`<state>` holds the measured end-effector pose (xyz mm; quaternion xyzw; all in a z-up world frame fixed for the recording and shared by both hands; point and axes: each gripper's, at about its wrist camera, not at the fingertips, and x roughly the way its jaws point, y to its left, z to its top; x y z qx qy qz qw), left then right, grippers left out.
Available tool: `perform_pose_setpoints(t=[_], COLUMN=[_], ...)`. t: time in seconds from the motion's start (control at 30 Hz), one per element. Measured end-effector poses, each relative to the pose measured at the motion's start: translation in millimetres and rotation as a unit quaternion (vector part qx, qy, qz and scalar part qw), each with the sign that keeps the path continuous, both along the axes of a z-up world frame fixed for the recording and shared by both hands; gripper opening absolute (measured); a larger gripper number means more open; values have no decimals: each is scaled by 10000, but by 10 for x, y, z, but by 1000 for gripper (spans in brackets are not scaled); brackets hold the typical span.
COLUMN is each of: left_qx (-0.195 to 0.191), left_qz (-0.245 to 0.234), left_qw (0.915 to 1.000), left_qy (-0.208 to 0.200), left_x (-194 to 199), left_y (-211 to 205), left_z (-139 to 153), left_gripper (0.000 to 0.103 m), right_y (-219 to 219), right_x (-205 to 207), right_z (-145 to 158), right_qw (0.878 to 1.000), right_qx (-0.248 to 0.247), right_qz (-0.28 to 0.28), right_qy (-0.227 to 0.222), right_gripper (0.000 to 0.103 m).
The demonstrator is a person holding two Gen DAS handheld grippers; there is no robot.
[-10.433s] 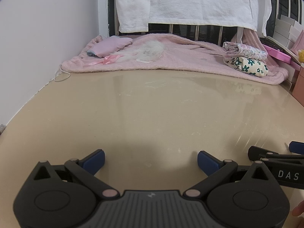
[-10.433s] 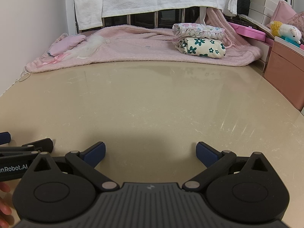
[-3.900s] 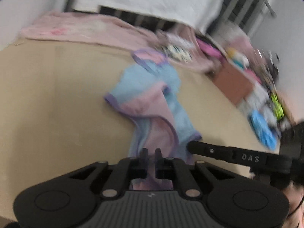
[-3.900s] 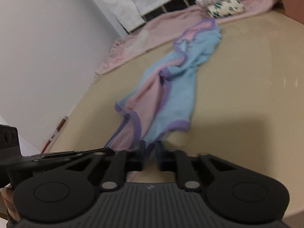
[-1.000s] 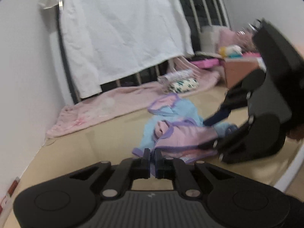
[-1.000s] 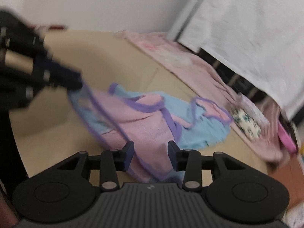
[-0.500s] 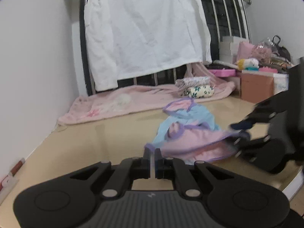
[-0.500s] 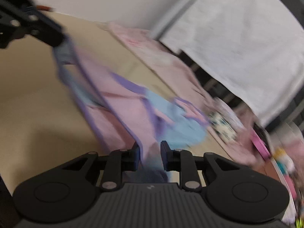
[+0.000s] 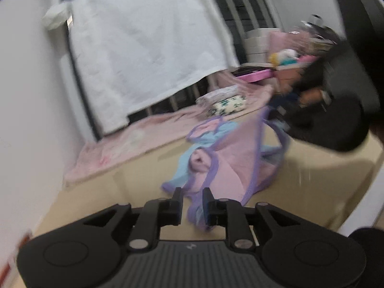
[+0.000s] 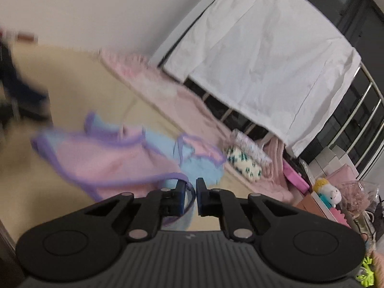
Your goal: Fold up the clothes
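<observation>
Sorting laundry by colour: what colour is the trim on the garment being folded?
Purple trim on the pink-and-blue garment; clearest in the left wrist view.

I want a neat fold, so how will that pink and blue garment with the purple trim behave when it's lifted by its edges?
Probably very floppy: the garment sags and bunches between the left tool and the right tool. It looks thin and light, hanging in loose folds. It may slump or twist when laid on the table.
</observation>
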<state>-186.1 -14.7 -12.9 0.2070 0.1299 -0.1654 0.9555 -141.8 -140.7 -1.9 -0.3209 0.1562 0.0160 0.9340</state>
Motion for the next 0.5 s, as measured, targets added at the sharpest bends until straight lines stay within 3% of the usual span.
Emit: perform_pose_setpoints(t=[0.13,0.3,0.4,0.5], left_qx=[384,357,279,201], left_qz=[-323,-409,-342,-275], left_qw=[9983,9979,9983,9987], left_qy=[-279,-351,-368,-386], left_x=[-64,-55,-10,35], left_y=[-140,-263,-322,-380], left_z=[-94,-79,-61,-42], left_gripper=[43,48,58,58], right_y=[53,51,33,-27], right_x=[-111,-142,-171,-184], right_z=[180,304,344,392], right_qw=[9999,9995,9992,9988], right_qx=[49,194,284,450], right_qz=[116,189,253,190], right_qy=[-106,-135,-115,-74], right_gripper=[6,6,6,6])
